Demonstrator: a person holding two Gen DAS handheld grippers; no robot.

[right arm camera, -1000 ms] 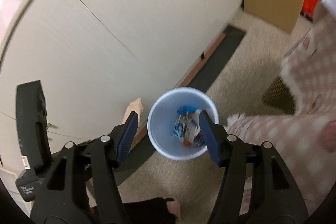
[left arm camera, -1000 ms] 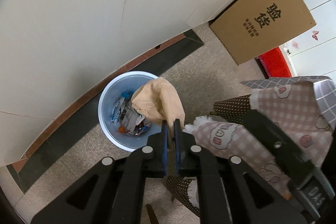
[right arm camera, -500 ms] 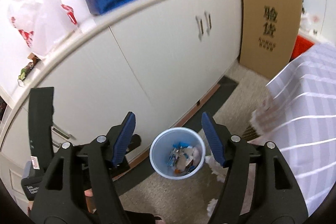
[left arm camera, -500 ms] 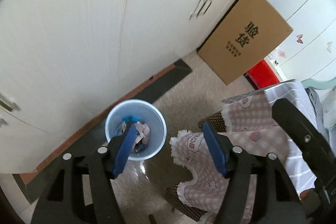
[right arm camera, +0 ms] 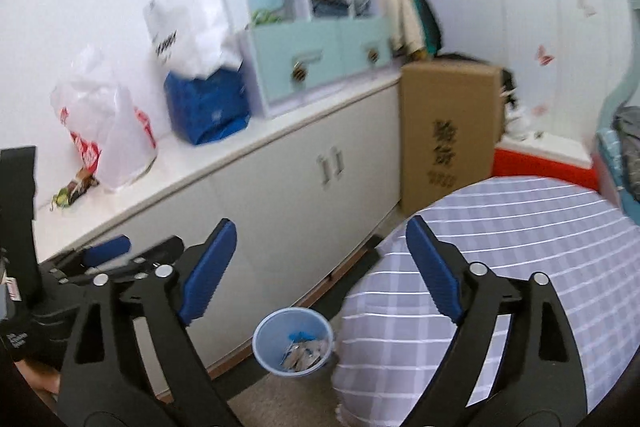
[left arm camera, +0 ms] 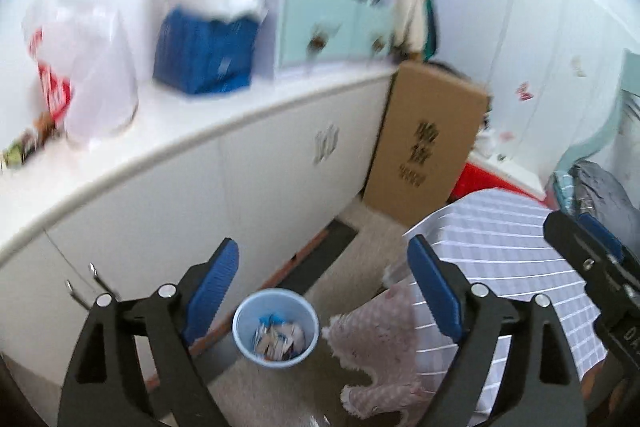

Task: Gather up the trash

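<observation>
Trash bin (left arm camera: 276, 325): pale blue, round, on the floor against the dark plinth of the white cabinet (left arm camera: 256, 187), just beside the corner of the table (right arm camera: 520, 227) with its lilac checked cloth. Bin holds crumpled wrappers and paper, blue and white; well filled but not over the rim. In the right wrist view the bin (right arm camera: 294, 341) sits partly under the overhang of the table cloth.

Left gripper (left arm camera: 324, 291): jaws wide apart, nothing between them. Right gripper (right arm camera: 320, 267): jaws wide apart, nothing held. Both are high above the floor, looking down and across the room.

Task state, judged: no loose trash is visible on the table top or on the floor near the bin, so either the job is close to done or the next piece lies outside these views.

Risks, judged:
- Left view heavily blurred, so any target picked from it could be misjudged.
- The pink fringed cloth (left arm camera: 372, 343) hangs at the table edge close to the bin; a low reach could snag it.
- The grippers are near each other and could knock together.

Surroundings: white plastic bags (right arm camera: 108, 131), blue pack (right arm camera: 206, 107) and mint drawer unit (right arm camera: 320, 59) on the cabinet top; cardboard box (right arm camera: 448, 131) leaning at the cabinet end. The bags could be mistaken for trash.
</observation>
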